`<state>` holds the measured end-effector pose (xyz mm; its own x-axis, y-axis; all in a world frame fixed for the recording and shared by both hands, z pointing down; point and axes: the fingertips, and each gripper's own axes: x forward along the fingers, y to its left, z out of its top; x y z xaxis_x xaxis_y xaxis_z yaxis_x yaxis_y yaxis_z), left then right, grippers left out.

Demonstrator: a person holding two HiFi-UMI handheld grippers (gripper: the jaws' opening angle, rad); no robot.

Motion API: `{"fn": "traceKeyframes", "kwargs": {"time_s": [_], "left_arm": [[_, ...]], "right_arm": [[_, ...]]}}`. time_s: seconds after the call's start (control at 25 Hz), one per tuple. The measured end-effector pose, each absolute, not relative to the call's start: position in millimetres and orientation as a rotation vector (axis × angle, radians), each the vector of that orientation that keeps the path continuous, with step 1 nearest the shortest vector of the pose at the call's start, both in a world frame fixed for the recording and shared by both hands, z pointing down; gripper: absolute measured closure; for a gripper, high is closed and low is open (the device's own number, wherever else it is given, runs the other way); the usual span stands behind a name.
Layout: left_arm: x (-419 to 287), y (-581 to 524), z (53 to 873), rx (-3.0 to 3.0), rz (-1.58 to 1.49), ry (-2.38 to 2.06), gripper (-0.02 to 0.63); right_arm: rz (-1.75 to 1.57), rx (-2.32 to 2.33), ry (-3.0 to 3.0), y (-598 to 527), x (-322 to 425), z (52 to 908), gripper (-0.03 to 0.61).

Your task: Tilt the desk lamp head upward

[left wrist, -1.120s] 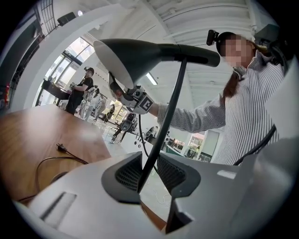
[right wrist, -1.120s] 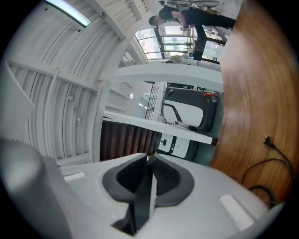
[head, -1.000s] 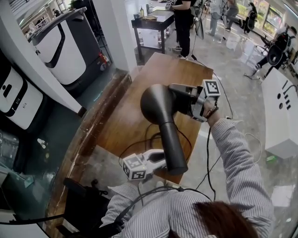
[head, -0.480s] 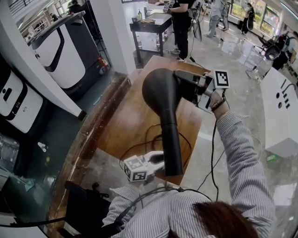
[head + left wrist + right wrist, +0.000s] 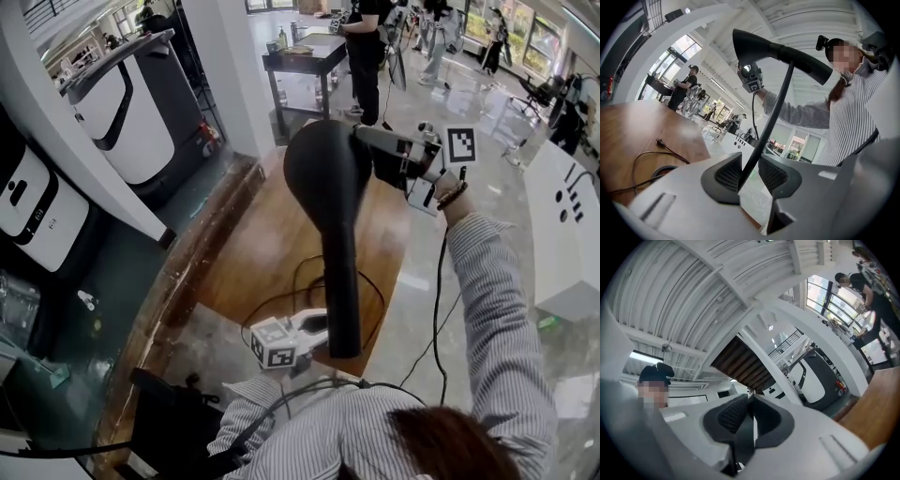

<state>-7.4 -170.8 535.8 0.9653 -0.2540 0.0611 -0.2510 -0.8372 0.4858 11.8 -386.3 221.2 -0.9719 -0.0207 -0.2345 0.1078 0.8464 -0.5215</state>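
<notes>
The black desk lamp's cone-shaped head (image 5: 323,169) is raised over the wooden table (image 5: 248,239), and its thick neck (image 5: 342,291) runs down toward me. My right gripper (image 5: 375,150) is at the head's right side, shut on the thin edge of the head (image 5: 749,420). My left gripper (image 5: 314,328) is low at the table's near edge, its pads closed around the lamp's thin stem (image 5: 759,140). In the left gripper view the lamp head (image 5: 754,44) points up and left, with the right gripper (image 5: 751,83) behind it.
The lamp's black cord (image 5: 300,281) loops on the table, and its plug (image 5: 658,140) lies loose. White machines (image 5: 131,103) stand at the left past a glass floor strip. A black table (image 5: 305,52) with people is behind, and a white cabinet (image 5: 562,225) is at the right.
My right gripper has risen and moved away from me with the lamp head. The head has swung up and the neck now stands steeper. The left gripper has stayed on the stem.
</notes>
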Motion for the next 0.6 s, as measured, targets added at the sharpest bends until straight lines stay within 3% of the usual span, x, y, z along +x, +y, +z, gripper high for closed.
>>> {"fn": "traceKeyframes", "kwargs": {"time_s": [0.6], "left_arm": [[-7,-159,536,2.600,-0.018,-0.354,0.495]], "right_arm": [[-0.406,0.078,2.951,-335,10,170,0.543]]}}
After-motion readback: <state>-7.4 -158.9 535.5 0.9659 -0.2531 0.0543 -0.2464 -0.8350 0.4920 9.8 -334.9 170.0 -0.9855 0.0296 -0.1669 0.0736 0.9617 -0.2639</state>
